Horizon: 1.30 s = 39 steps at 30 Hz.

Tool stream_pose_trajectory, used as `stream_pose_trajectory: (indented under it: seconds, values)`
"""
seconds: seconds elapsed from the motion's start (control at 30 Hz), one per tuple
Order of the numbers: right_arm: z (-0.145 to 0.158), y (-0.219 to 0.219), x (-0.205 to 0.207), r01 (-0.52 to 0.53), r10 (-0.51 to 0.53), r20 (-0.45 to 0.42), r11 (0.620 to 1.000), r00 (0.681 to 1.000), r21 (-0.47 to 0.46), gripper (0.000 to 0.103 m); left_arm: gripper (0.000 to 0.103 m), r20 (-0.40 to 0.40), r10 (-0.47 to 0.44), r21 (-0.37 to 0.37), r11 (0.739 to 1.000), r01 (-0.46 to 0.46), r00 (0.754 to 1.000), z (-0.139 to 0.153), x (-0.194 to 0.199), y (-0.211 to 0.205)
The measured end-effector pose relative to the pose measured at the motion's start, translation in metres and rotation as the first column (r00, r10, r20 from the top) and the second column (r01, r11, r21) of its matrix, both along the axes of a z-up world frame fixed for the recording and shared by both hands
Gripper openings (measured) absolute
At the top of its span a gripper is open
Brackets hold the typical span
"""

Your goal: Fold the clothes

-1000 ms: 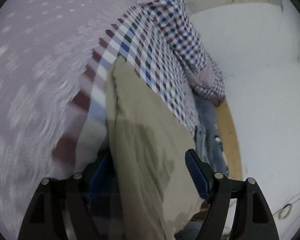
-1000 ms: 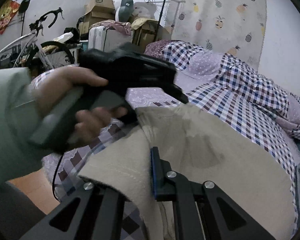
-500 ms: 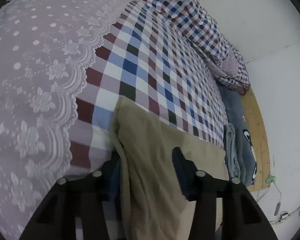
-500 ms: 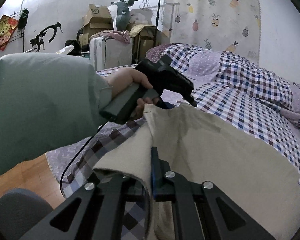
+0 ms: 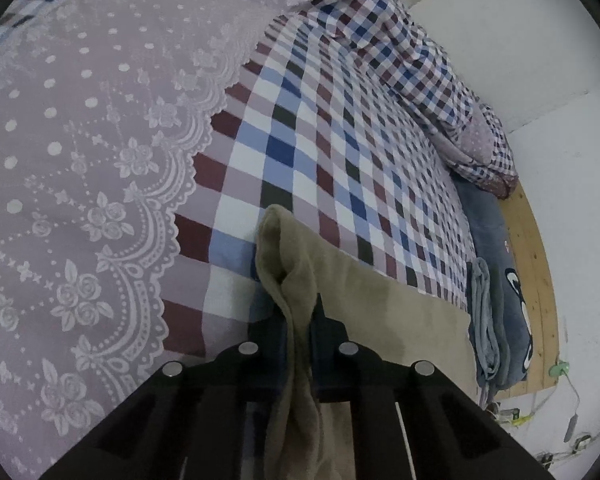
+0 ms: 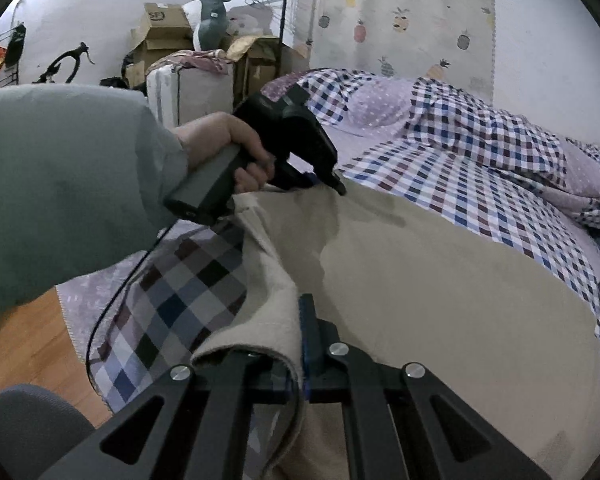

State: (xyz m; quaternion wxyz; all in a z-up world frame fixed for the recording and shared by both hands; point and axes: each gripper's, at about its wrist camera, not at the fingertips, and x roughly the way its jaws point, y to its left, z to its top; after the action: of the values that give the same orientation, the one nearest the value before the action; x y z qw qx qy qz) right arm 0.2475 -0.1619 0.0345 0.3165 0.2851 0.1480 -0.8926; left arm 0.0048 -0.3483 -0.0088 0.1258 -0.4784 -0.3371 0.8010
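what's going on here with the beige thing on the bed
A person is folding a beige garment on a bed with a checked sheet, using a handheld gripper in each hand. The left gripper is shut on one bunched edge of the cloth, and the right gripper is clamped on another edge nearer the bedside. The rest of the garment lies spread over the sheet. A folded blue-grey garment sits by the far edge.

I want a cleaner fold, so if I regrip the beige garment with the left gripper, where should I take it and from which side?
Probably take the beige garment at its near hem corner, where the left gripper is now shut on a bunched ridge. The cloth lies flat on the checked sheet, but that edge is lifted, so come from the bed's near side, jaws straddling the hem. The right gripper holds the other corner.
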Motion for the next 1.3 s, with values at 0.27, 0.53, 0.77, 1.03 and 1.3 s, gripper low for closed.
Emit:
stream_pose_trajectory:
  seconds: [0.27,0.53,0.77,1.03,1.3]
  values:
    - [0.014,-0.002,0.010,0.009,-0.010,-0.026,1.000,1.000,-0.014,0.001,0.007,-0.044,0.003,-0.004,1.000,-0.003,0.999,0.035,0.000,0.019]
    - [0.032,0.002,0.024,0.015,-0.017,-0.042,0.999,0.999,-0.048,0.000,0.007,-0.083,0.000,-0.012,1.000,-0.001,0.997,0.076,0.009,0.033]
    - [0.054,0.027,0.040,0.046,-0.057,-0.089,0.991,0.994,-0.122,0.000,0.006,-0.130,-0.012,-0.018,1.000,0.010,0.991,0.123,0.013,0.064]
    - [0.073,0.073,0.048,0.119,-0.138,-0.095,0.975,0.986,-0.188,0.000,0.006,-0.173,-0.040,-0.043,0.999,0.033,0.984,0.177,0.014,0.125]
    - [0.093,0.127,0.059,0.182,-0.212,-0.096,0.950,0.973,-0.254,0.000,0.006,-0.200,-0.060,-0.072,0.996,0.046,0.978,0.212,0.016,0.194]
